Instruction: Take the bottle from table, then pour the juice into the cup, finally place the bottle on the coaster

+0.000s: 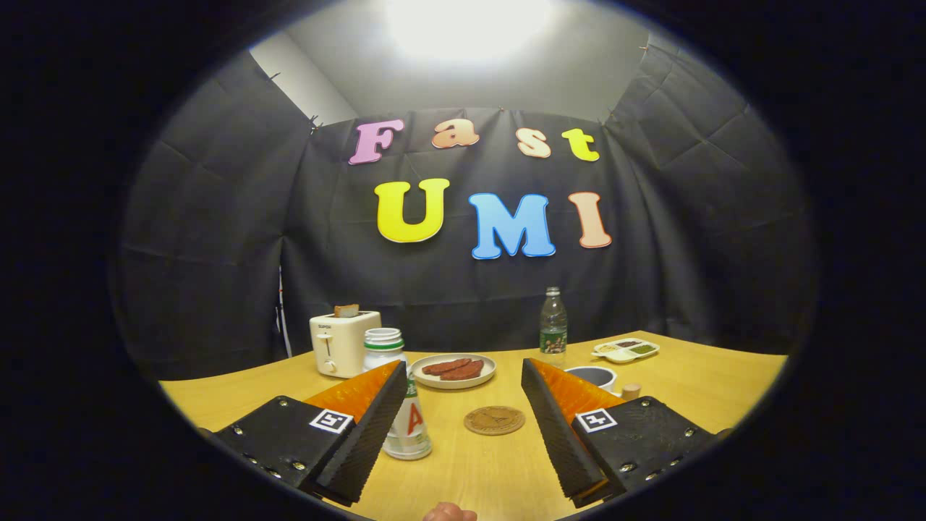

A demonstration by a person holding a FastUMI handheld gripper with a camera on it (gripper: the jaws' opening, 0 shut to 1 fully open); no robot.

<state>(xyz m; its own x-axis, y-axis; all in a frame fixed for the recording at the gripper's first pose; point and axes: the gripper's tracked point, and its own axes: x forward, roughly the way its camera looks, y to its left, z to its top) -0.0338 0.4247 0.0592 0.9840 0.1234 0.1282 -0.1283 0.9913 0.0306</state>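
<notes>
A clear juice bottle [410, 428] with a white cap and green band stands on the wooden table [463, 477], right against the inner side of my left finger [362, 427], which hides part of its body. My gripper [463, 367] is open wide with nothing pressed between its fingers. A round brown coaster [494, 420] lies flat on the table between the fingers, just right of the bottle. A white cup [593, 375] with a dark inside stands behind the tip of my right finger [557, 420], partly hidden by it.
Beyond the fingers lie a plate [453, 381] with meat slices, a white toaster [343, 341] holding toast, a green-labelled water bottle [553, 323], a small divided dish [626, 350] and a small cork-like piece [631, 391]. A person's fingertip [448, 513] shows below.
</notes>
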